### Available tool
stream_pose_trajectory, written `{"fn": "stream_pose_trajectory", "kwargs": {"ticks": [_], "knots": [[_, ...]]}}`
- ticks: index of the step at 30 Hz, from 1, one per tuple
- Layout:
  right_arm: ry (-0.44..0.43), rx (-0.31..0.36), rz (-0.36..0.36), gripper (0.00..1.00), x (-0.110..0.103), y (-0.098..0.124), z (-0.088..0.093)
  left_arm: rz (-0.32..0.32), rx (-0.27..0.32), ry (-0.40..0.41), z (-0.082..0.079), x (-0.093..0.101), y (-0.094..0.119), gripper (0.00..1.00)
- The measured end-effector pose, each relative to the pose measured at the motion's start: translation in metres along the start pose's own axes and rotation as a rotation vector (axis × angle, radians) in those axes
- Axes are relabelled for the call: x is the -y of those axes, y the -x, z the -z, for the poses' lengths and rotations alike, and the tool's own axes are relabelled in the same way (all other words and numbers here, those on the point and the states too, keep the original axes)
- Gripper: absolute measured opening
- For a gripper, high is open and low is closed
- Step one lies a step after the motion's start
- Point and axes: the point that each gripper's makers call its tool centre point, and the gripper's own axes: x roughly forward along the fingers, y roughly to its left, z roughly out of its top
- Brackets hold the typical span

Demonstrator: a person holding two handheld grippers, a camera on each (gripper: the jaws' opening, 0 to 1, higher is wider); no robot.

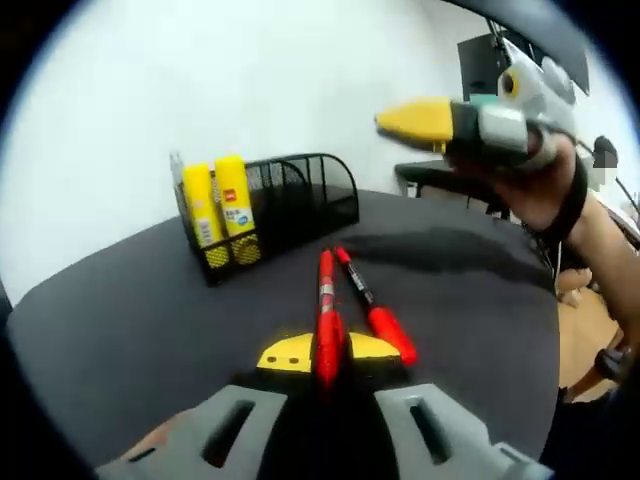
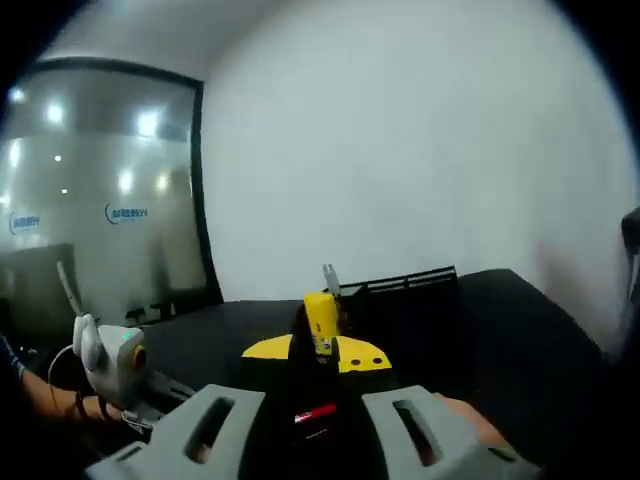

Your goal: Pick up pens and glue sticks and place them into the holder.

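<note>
Pens first: 1 red pen (image 1: 326, 330) sits clamped between the jaws of the left hand-held gripper (image 1: 327, 362), just above the dark counter (image 1: 130, 320); another red pen (image 1: 375, 307) lies beside it. 2 yellow glue sticks (image 1: 220, 205) stand in the black mesh holder (image 1: 300, 195). The right hand-held gripper (image 2: 318, 352) grips a yellow glue stick (image 2: 321, 322) near the holder (image 2: 410, 290).

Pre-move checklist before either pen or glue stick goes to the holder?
1. Left hand-held gripper shut on red pen: ok.
2. Right hand-held gripper shut on glue stick: ok.
3. Holder upright on the table: ok.
4. Free space in holder beside the two glue sticks: ok.
5. Second red pen beside the held one, touching or not: cannot tell.
</note>
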Motion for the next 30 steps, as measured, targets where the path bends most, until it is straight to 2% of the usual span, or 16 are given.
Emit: {"fn": "stream_pose_trajectory", "kwargs": {"ticks": [4, 7, 8, 9, 10, 12, 13, 15, 17, 20, 22, 25, 28, 30], "knots": [[-0.215, -0.018, 0.004, 0.11, 0.008, -0.007, 0.014, -0.036, 0.118, -0.013, -0.02, -0.004, 0.016, 0.06], [-0.39, 0.001, -0.042, 0.13, 0.005, -0.012, 0.014, -0.071, 0.217, -0.028, -0.04, -0.008, 0.033, 0.06], [-0.42, 0.0, -0.059, 0.14, 0.002, -0.013, 0.014, -0.078, 0.253, -0.032, -0.047, -0.009, 0.038, 0.06], [-0.463, 0.009, -0.113, 0.15, -0.006, -0.015, 0.011, -0.081, 0.275, -0.033, -0.051, -0.009, 0.042, 0.06], [-0.487, 0.01, -0.126, 0.16, -0.01, -0.017, 0.009, -0.08, 0.309, -0.042, -0.058, -0.008, 0.047, 0.06], [-0.543, 0.027, -0.207, 0.18, -0.027, -0.021, 0.0, -0.088, 0.335, -0.057, -0.065, -0.008, 0.054, 0.06], [-0.567, 0.023, -0.221, 0.18, -0.03, -0.022, -0.002, -0.092, 0.377, -0.067, -0.072, -0.008, 0.057, 0.06], [-0.616, 0.021, -0.277, 0.18, -0.042, -0.025, -0.008, -0.095, 0.4, -0.081, -0.077, -0.006, 0.062, 0.06], [-0.644, 0.034, -0.321, 0.18, -0.052, -0.028, -0.015, -0.097, 0.426, -0.095, -0.082, -0.005, 0.066, 0.06], [-0.654, 0.021, -0.37, 0.16, -0.065, -0.032, -0.021, -0.112, 0.436, -0.124, -0.085, -0.005, 0.068, 0.06], [-0.642, 0.019, -0.369, 0.08, -0.068, -0.034, -0.022, -0.115, 0.448, -0.133, -0.087, -0.006, 0.069, 0.06], [-0.641, 0.016, -0.381, 0.06, -0.07, -0.037, -0.022, -0.12, 0.455, -0.14, -0.087, -0.01, 0.07, 0.07], [-0.627, 0.008, -0.391, 0.05, -0.074, -0.04, -0.023, -0.068, 0.445, -0.092, -0.084, -0.012, 0.067, 0.08], [-0.55, 0.014, -0.351, 0.05, -0.07, -0.046, -0.027, -0.021, 0.402, -0.057, -0.076, -0.012, 0.062, 0.15]]}}
